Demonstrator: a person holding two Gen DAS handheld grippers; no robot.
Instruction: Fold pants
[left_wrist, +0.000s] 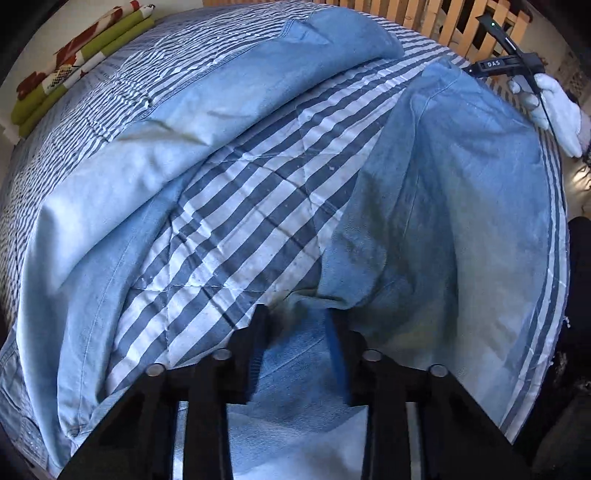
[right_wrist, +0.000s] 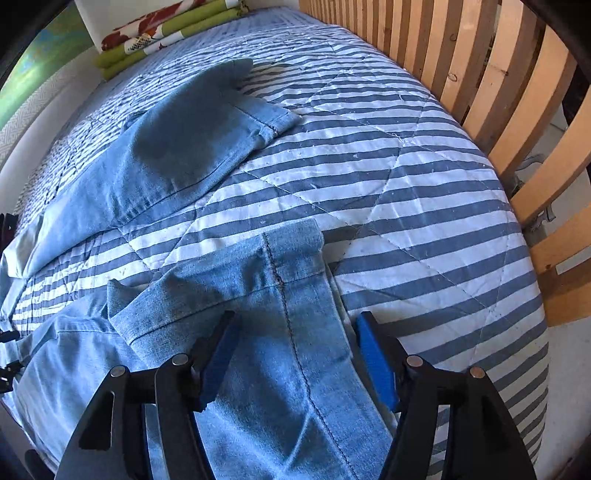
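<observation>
The waist end of the jeans (left_wrist: 229, 122) runs out of the left wrist frame at the lower left. The fabric under the left claw (left_wrist: 299, 332) is in shadow, so the grip is unclear. At the upper right, the gloved hand (left_wrist: 557, 107) is cut by the frame edge. The folded cloths (right_wrist: 166, 29) are cut off at the top of the right wrist frame.

The pants (left_wrist: 443, 206) lie spread on the quilt (left_wrist: 236, 206), one leg toward the upper left of the left wrist view, the other down the right side, bare quilt between them. The left gripper (left_wrist: 299, 325) sits at bottom centre over the pants where the legs meet. At upper right a gloved hand (left_wrist: 554, 107) holds the other tool at the far hem. In the right wrist view the right gripper (right_wrist: 295, 354) straddles that hem (right_wrist: 291, 243); a slatted rail (right_wrist: 480, 92) borders the quilt on the right, folded cloths (right_wrist: 162, 29) at top left
</observation>
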